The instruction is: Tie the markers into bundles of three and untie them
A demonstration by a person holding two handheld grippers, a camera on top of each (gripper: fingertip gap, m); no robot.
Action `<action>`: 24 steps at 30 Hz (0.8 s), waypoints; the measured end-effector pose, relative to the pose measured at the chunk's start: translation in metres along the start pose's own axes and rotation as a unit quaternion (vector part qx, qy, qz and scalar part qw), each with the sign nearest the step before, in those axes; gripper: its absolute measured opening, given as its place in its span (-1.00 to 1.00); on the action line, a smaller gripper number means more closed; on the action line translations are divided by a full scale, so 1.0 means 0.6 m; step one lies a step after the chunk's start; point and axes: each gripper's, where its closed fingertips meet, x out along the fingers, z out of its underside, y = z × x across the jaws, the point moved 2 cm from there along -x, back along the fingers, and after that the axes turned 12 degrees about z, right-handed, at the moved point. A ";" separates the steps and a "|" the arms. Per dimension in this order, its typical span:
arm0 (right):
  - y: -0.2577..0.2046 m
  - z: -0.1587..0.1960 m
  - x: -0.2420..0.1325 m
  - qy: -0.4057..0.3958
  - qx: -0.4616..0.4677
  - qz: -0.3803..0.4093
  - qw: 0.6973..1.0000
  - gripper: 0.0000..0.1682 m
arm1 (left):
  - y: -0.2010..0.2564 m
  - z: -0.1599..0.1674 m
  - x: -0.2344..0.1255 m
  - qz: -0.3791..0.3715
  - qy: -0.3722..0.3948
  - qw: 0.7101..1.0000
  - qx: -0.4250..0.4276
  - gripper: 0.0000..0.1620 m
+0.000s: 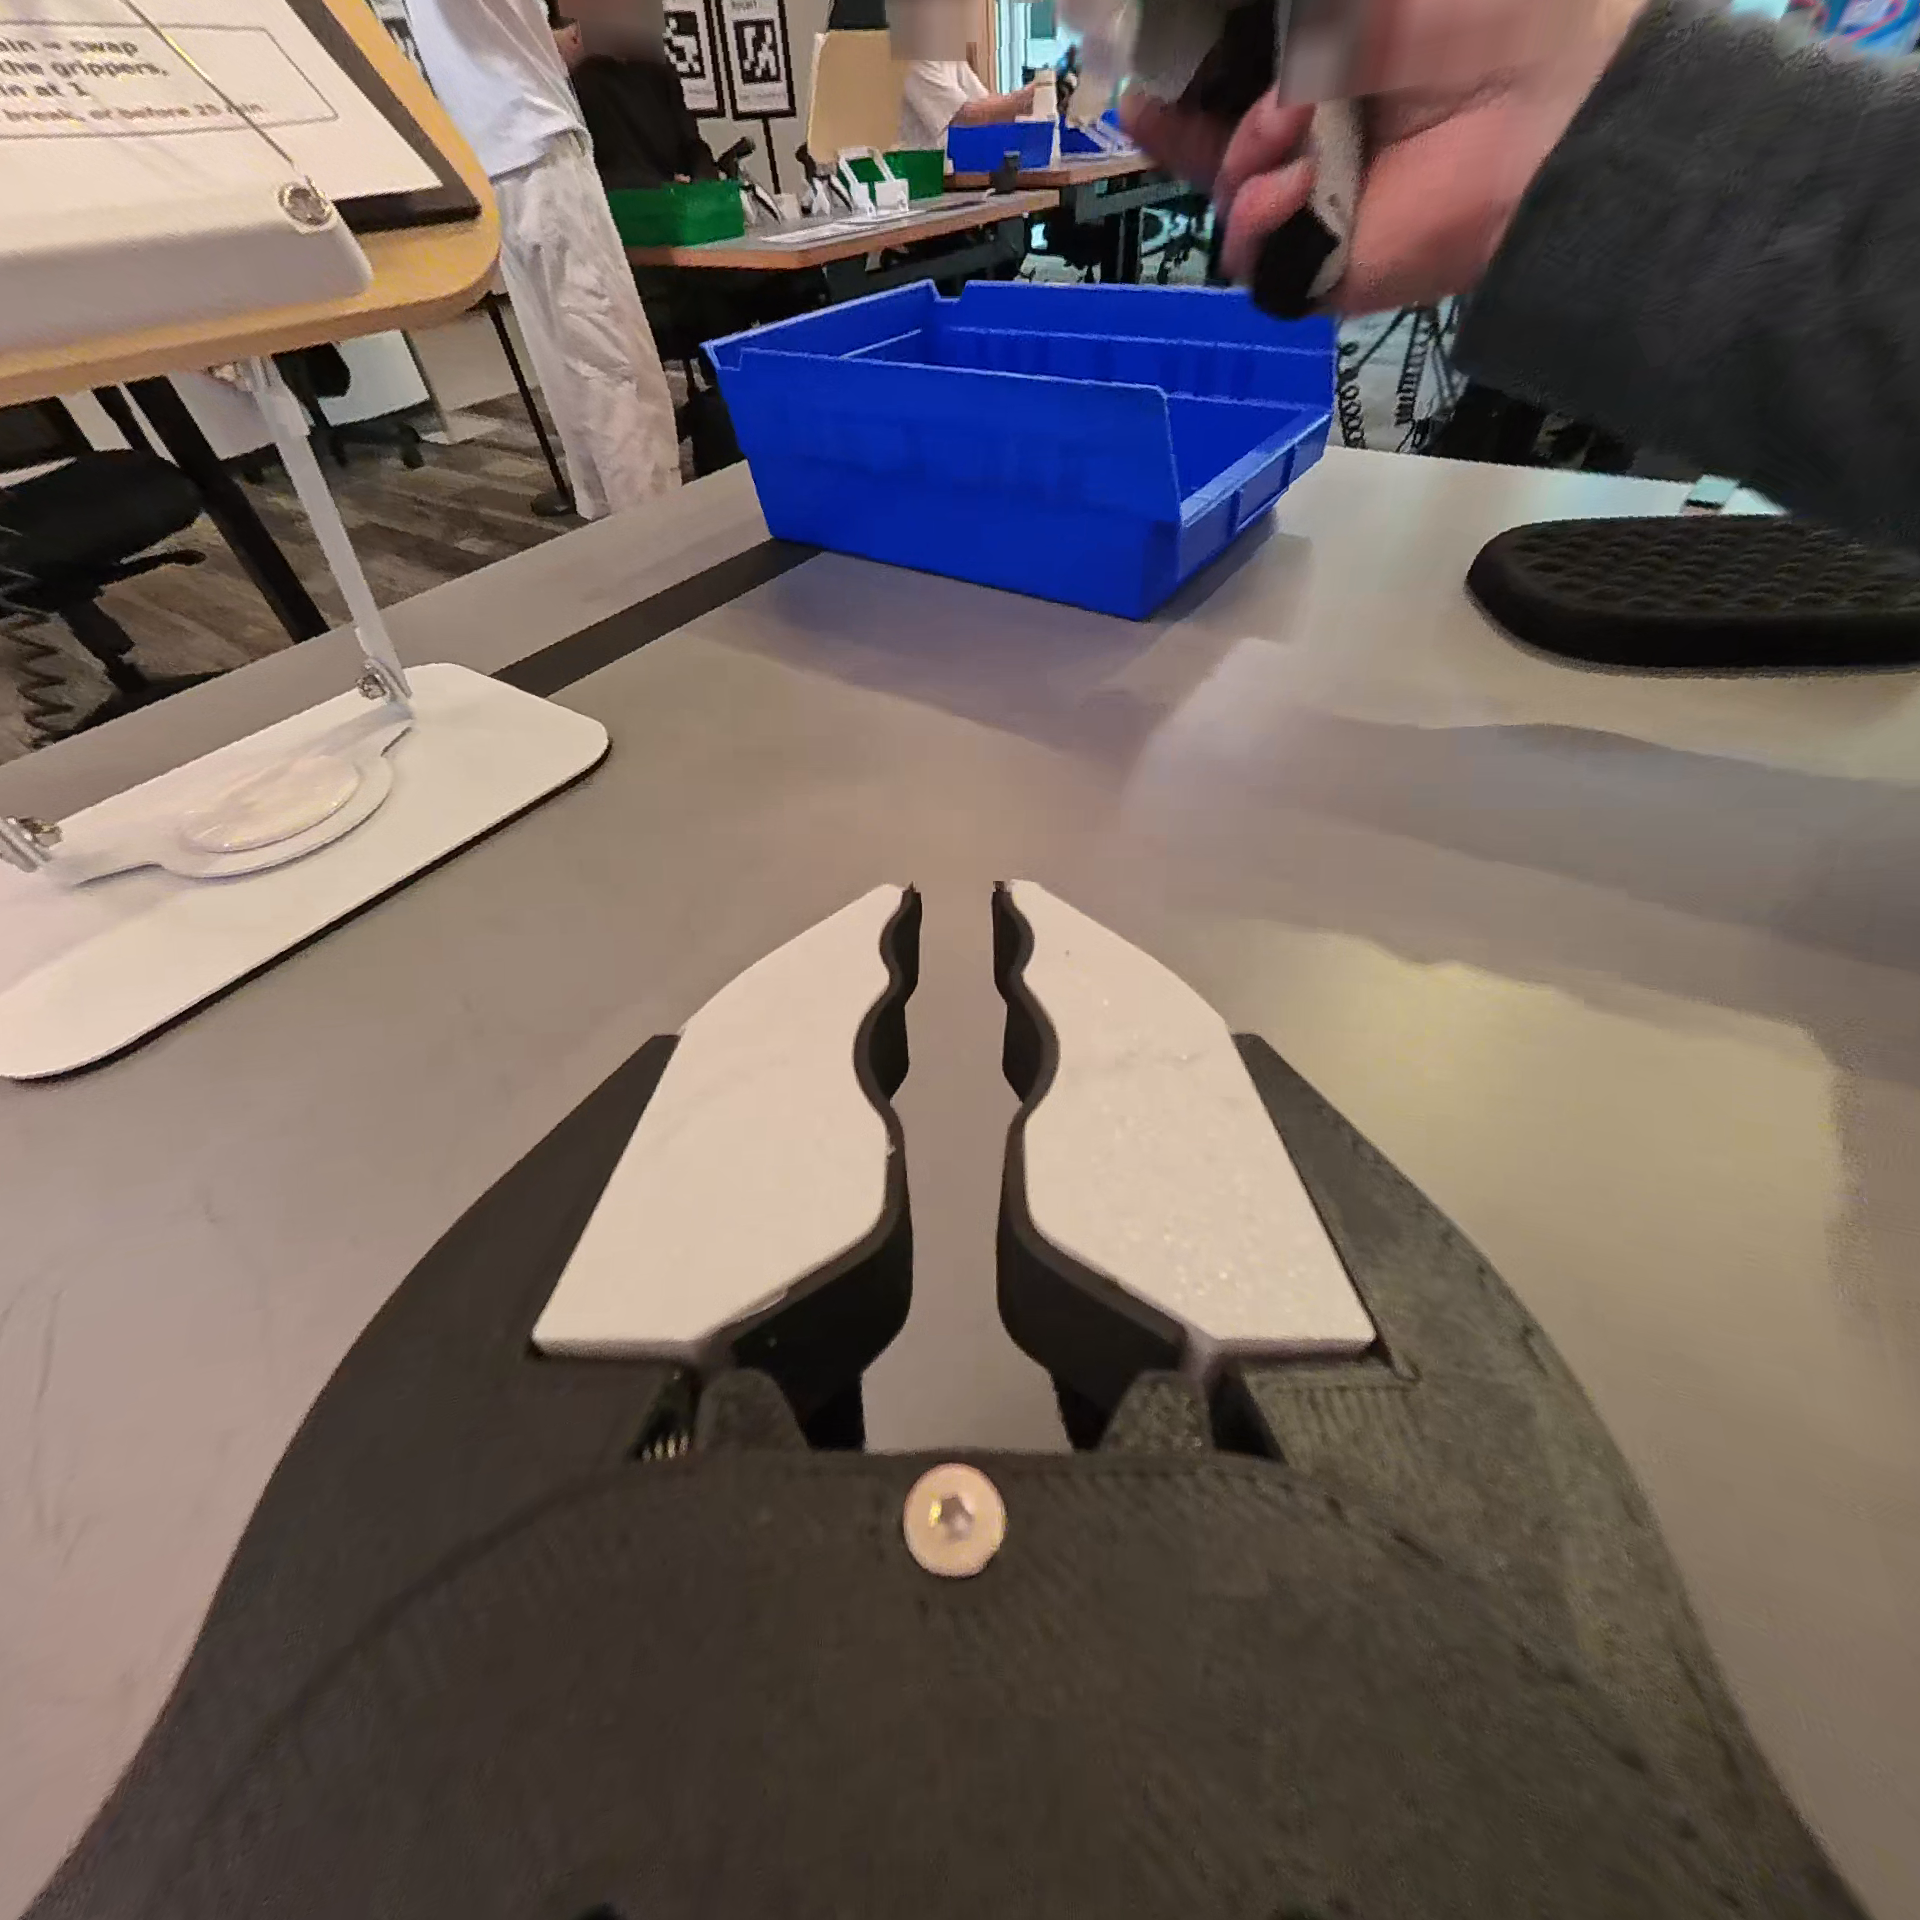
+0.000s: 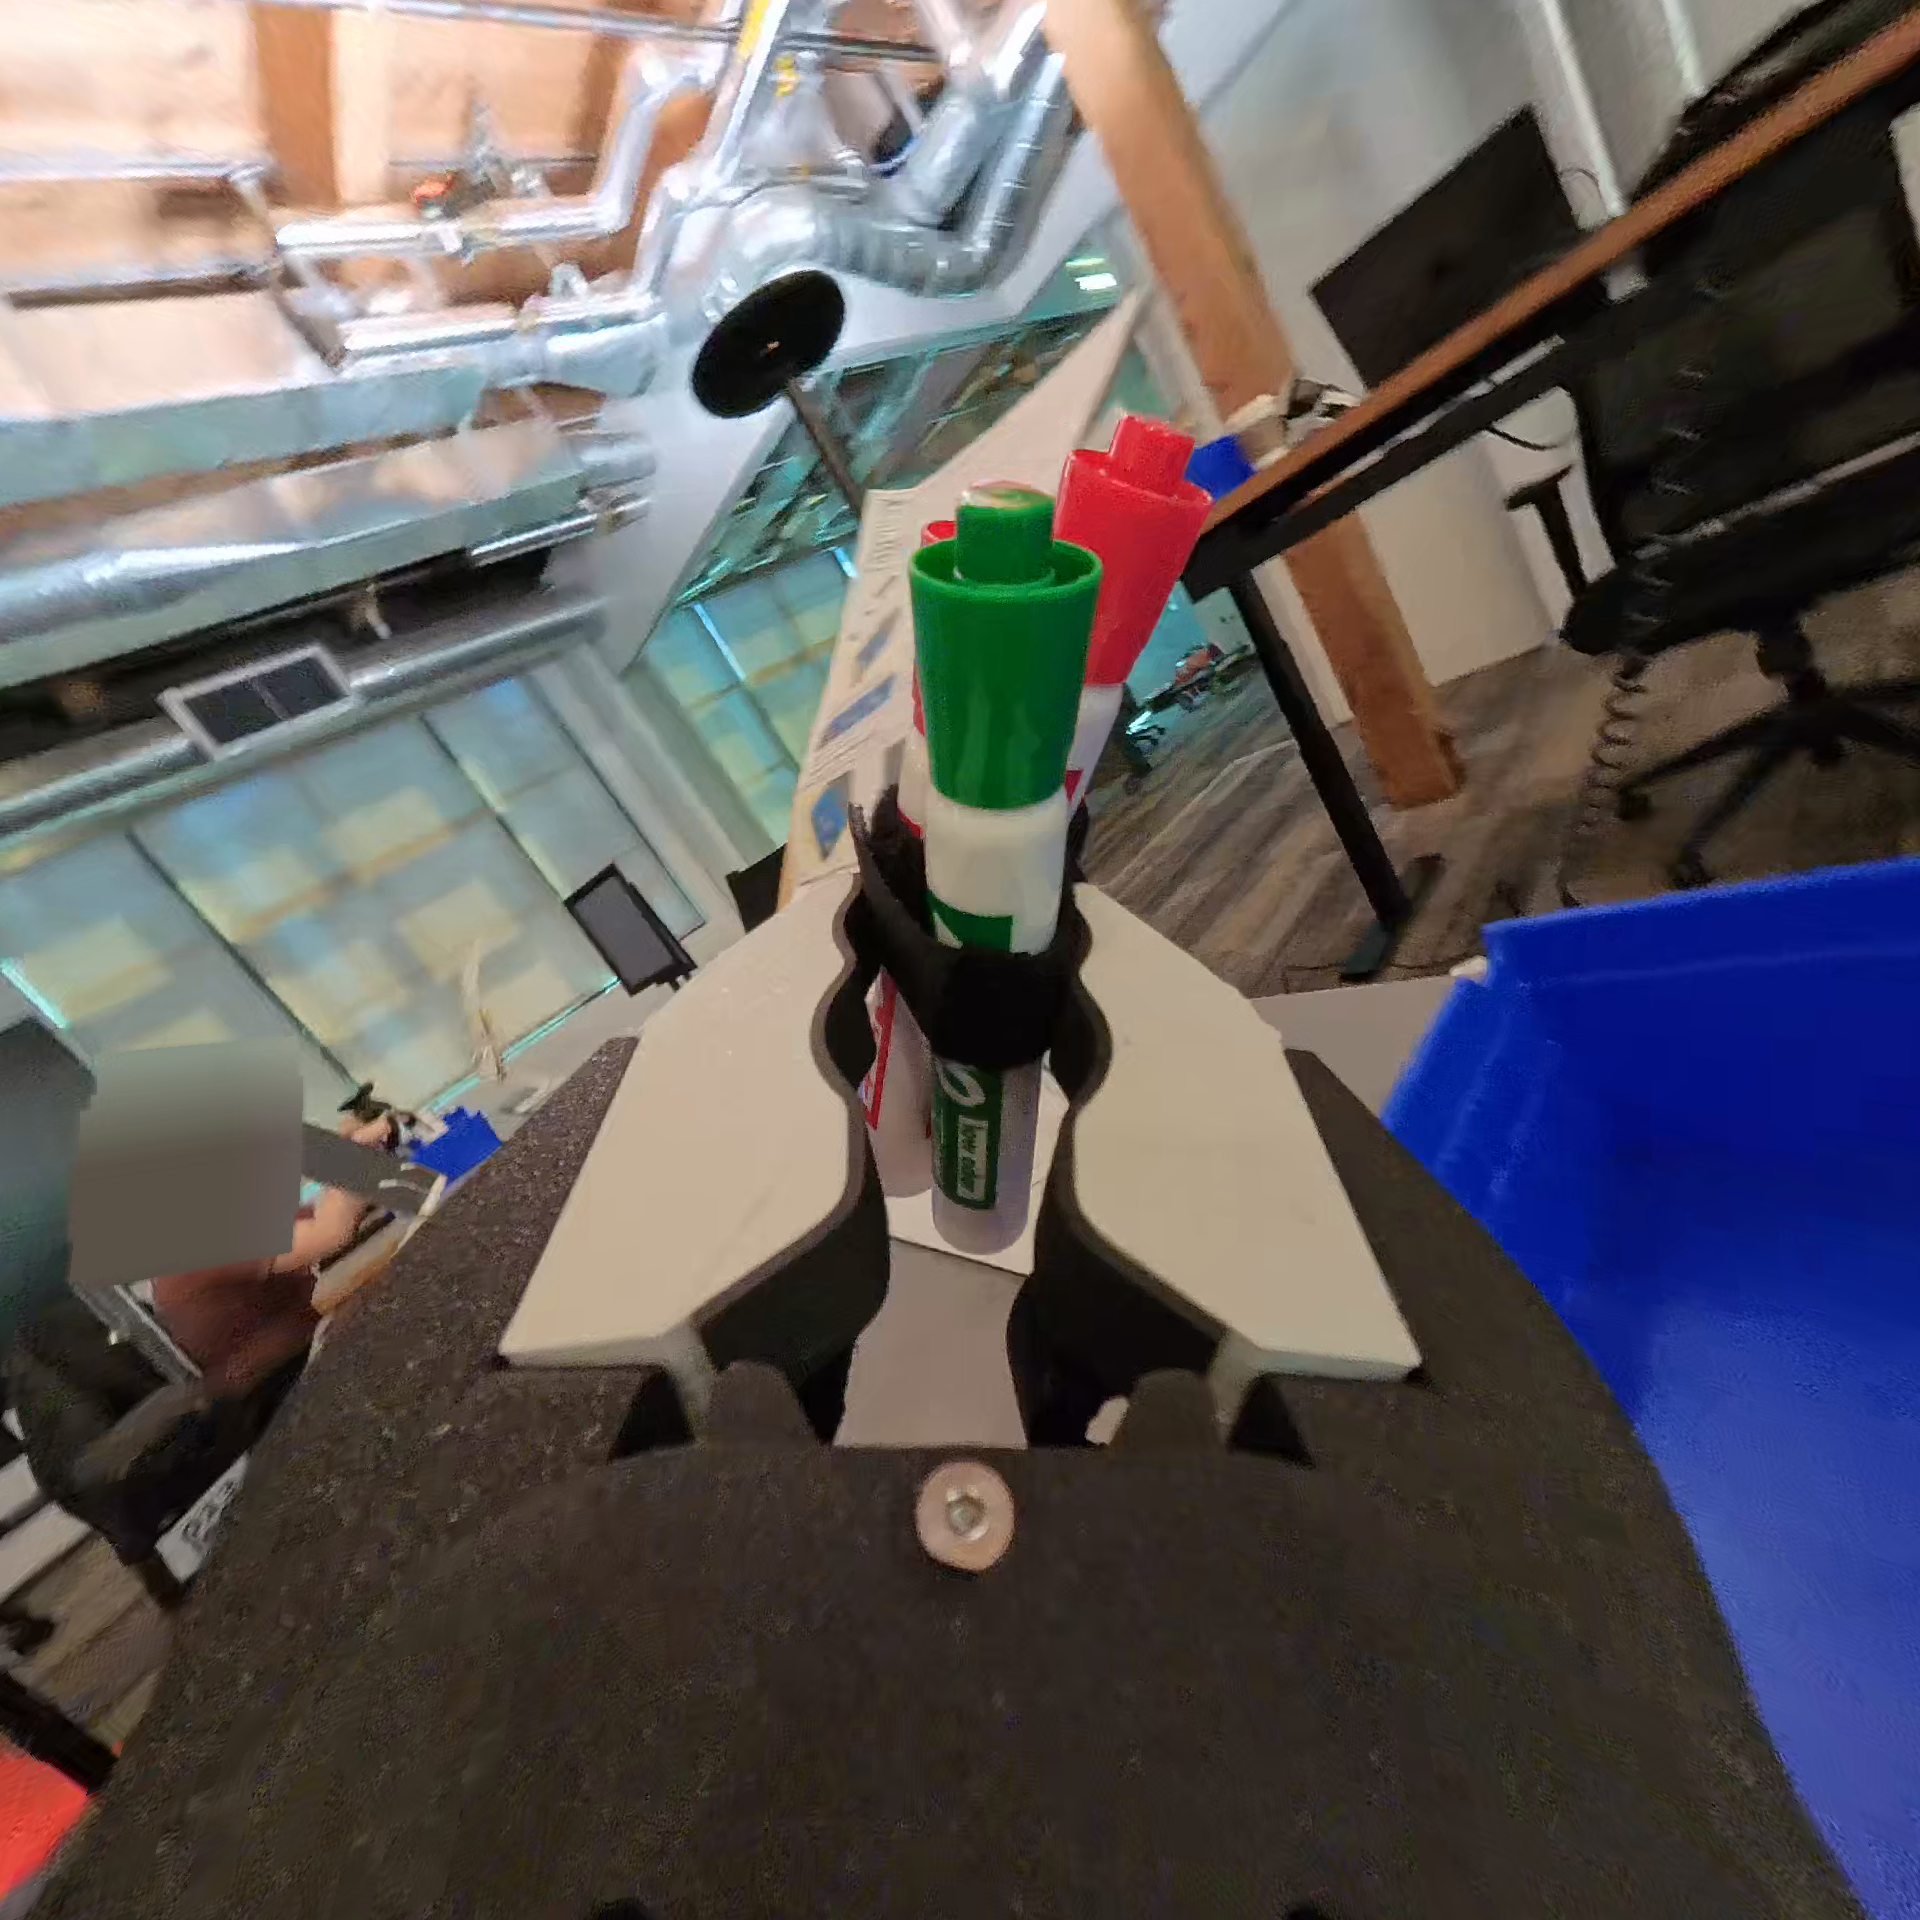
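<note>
In the right wrist view my right gripper (image 2: 961, 935) is shut on a bundle of three markers (image 2: 997, 894). A green-capped marker (image 2: 1003, 675) is in front, with a red-capped one (image 2: 1127, 561) and another red one behind it. A black strap (image 2: 977, 997) wraps them at the fingertips. The bundle points up, held in the air beside the blue bin (image 2: 1662, 1247). In the left wrist view my left gripper (image 1: 956, 894) is empty, its jaws nearly together with a narrow gap, low over the grey table (image 1: 1039, 779).
The blue bin (image 1: 1039, 468) stands on the table ahead of the left gripper. A blurred hand in a grey sleeve (image 1: 1455, 156) is above its right side. A black perforated pad (image 1: 1704, 592) lies to the right. A white stand base (image 1: 260, 831) is on the left. Tip to tip, the grippers are about 40 cm apart.
</note>
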 end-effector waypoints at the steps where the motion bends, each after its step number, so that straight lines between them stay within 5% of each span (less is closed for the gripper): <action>1: 0.016 0.002 0.010 -0.001 0.014 0.006 1.000 -0.64 | 0.000 0.000 0.000 0.000 0.002 1.000 -0.001 -0.84; 11: 0.170 0.038 0.087 -0.007 0.153 0.129 0.980 -0.64 | -0.004 0.016 0.002 -0.022 -0.021 0.999 0.021 -0.88; 24: 0.321 0.173 0.131 -0.116 0.311 0.260 0.907 -0.60 | -0.011 0.012 -0.002 -0.016 -0.002 1.000 0.004 -0.83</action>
